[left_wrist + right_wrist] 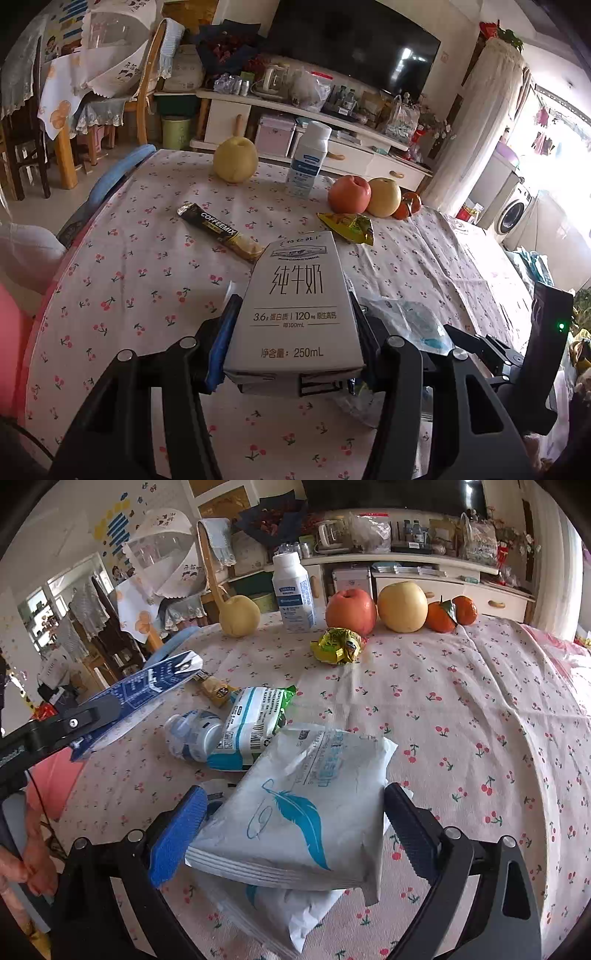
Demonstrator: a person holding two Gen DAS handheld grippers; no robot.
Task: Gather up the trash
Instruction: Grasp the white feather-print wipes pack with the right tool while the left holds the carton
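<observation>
My left gripper (295,332) is shut on a white 250 mL milk carton (295,306), lifted above the cherry-print tablecloth (147,295). In the right wrist view the same carton (147,690) shows its blue side at the left. My right gripper (295,834) is shut on a white tissue pack (295,812) with a blue feather, above a second similar pack (280,912). On the cloth lie a coffee sachet (221,230), a yellow snack wrapper (338,646), a crushed plastic bottle (192,734) and a white-teal wipes pack (255,720).
At the far table edge stand a pear (240,616), a white bottle (293,594), a red apple (351,609), a yellow apple (402,607) and two tangerines (452,613). A person's hand (29,860) is at the lower left. Chairs and a TV cabinet lie beyond.
</observation>
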